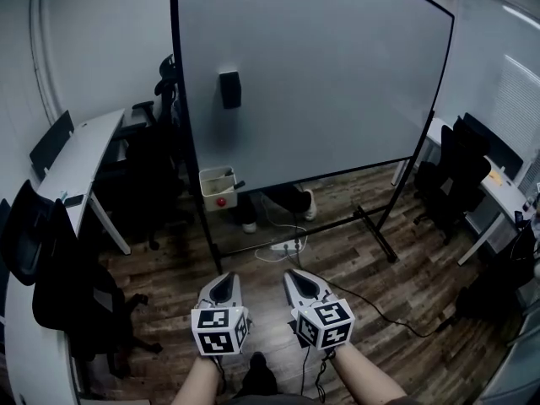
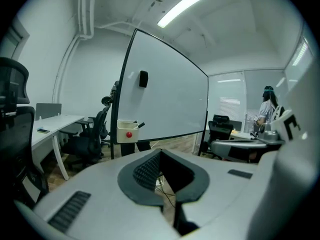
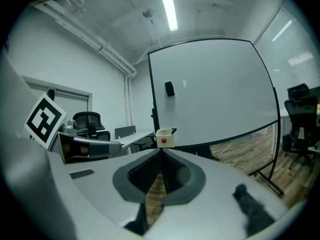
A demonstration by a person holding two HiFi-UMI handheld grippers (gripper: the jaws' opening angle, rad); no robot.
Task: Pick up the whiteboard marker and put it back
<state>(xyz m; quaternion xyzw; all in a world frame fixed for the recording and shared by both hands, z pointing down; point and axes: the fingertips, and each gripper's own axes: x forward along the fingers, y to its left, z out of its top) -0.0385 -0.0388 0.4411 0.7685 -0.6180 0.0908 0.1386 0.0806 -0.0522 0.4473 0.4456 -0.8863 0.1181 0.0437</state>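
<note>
A dark whiteboard marker [image 1: 239,185] sticks out of a white holder box [image 1: 217,189] with a red dot, fixed at the lower left corner of the big whiteboard [image 1: 321,74]. Both grippers are held low over the wooden floor, well short of the board and pointing at it. My left gripper [image 1: 224,277] and right gripper [image 1: 294,274] are side by side, both shut and empty. In the left gripper view the box [image 2: 127,130] and marker [image 2: 141,125] lie beyond my shut left gripper [image 2: 161,152]. In the right gripper view the box [image 3: 164,138] sits just above my shut right gripper [image 3: 161,151].
A black eraser [image 1: 229,89] clings to the board. A person's feet [image 1: 302,201] show behind the board's stand. A power strip with cables [image 1: 287,245] lies on the floor ahead. Desks and black chairs [image 1: 59,277] flank both sides; another person [image 2: 267,106] stands far right.
</note>
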